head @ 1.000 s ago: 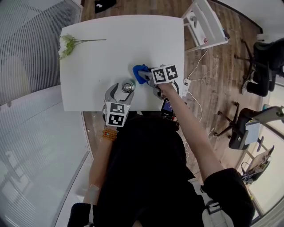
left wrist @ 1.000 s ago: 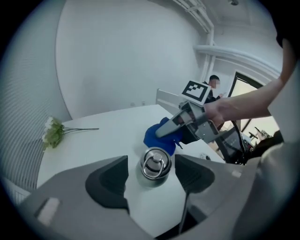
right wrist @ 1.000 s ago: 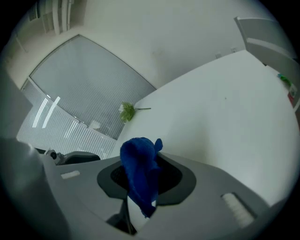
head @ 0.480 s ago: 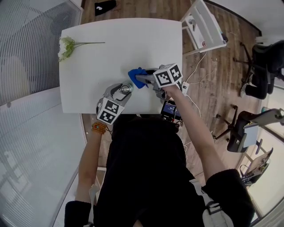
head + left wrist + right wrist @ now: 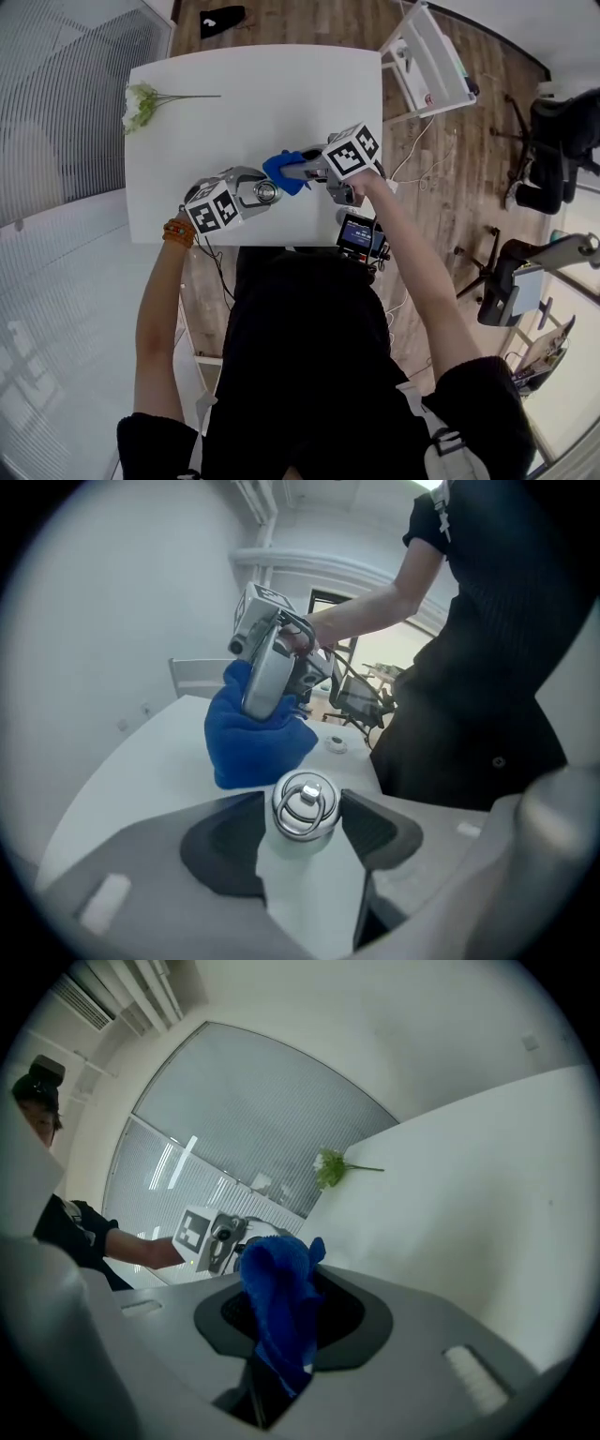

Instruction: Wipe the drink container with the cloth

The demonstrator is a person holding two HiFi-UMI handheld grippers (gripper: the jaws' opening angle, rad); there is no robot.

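Left tongs (image 5: 253,192) clamp a white drink container (image 5: 266,191) near the front edge of the white bench (image 5: 253,103), one jaw pressed to each side of its body. In the left gripper view, the left tongs (image 5: 305,810) close just under the container's (image 5: 306,855) metal cap, which carries a ring handle and points away from the camera. Right tongs (image 5: 289,170), reaching in from the person's right, are closed on a bunched blue cloth (image 5: 279,172). The right gripper view shows the cloth (image 5: 279,1302) pinched between the jaws of the right tongs (image 5: 281,1340), its loose end sticking out past them. From the left gripper view the cloth (image 5: 251,735) hangs just behind the capped end of the container; it appears to touch it, though the contact itself cannot be made out. Further back, at the bench's far left corner, a white flower (image 5: 141,97) lies on its side, well apart from the work, and shows small in the right gripper view (image 5: 329,1167). Beyond the bench's right edge a white chair (image 5: 433,56) stands on the wooden floor (image 5: 469,178).
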